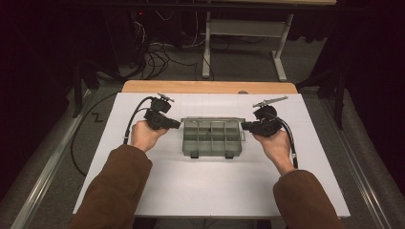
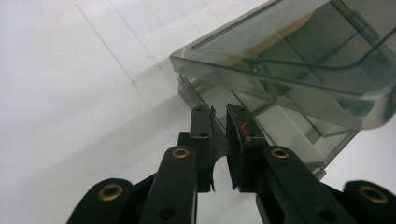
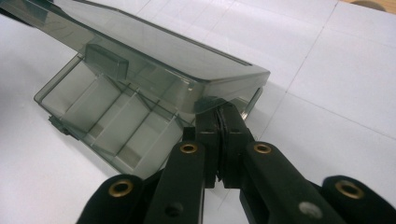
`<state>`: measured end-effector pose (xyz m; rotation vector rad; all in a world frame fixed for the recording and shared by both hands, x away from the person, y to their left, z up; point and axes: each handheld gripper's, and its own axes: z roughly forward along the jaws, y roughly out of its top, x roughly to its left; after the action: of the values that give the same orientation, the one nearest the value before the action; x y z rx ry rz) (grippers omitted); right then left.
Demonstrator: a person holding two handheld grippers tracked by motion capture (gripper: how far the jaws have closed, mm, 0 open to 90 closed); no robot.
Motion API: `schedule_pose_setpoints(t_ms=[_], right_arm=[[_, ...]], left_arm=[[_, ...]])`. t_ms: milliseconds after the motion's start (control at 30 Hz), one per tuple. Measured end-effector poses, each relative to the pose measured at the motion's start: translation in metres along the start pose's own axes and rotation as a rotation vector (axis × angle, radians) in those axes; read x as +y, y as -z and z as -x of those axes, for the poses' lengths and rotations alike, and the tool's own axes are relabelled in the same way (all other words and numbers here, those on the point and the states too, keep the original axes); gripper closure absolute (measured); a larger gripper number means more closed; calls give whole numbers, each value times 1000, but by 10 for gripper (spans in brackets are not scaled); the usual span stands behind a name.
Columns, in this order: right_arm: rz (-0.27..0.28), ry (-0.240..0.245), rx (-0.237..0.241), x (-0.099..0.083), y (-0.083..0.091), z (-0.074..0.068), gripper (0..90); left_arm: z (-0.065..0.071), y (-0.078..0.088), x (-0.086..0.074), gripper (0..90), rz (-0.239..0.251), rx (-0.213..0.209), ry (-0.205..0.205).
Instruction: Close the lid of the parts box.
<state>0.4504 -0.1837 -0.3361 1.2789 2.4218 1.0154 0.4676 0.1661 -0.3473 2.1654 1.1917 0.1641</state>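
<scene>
1. Your left gripper (image 2: 219, 135) sits pressed nearly together at the box's (image 1: 210, 138) left edge.
2. Your right gripper (image 3: 222, 122) is squeezed together at its right edge.
3. Box is mid-frame on the worktop (image 1: 191, 191), lid (image 3: 154, 51) raised.

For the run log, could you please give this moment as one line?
scene: compartment box, lid partly raised | left claw: shut at box edge | right claw: shut at box edge

the high view looks forward and down on the white table (image 1: 210, 191) from above the person's side. each gripper view rides close behind its own jaws, facing inward from opposite ends; all three share the smoky compartment box (image 1: 211, 138) (image 2: 289, 79) (image 3: 140, 98).
</scene>
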Motion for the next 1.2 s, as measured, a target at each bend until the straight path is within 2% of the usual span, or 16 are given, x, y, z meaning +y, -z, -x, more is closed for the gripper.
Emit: schedule_pose_setpoints(t_ms=[267,500,767,900,1200], right_arm=[[-12,17,17,-6,-2,-2,891],[-25,18,32,-12,-4,-3,889],[-44,22,39,-19,-10,-1,888],[-52,21,39,-22,-11,0,888],[-56,18,38,-27,-11,2,887]], left_arm=[[1,5,3,836,45,-5,5],[7,6,5,835,75,-19,-14],[13,5,5,835,72,-16,-41],[17,5,4,836,68,-2,-62],[21,2,-3,835,62,3,-77]])
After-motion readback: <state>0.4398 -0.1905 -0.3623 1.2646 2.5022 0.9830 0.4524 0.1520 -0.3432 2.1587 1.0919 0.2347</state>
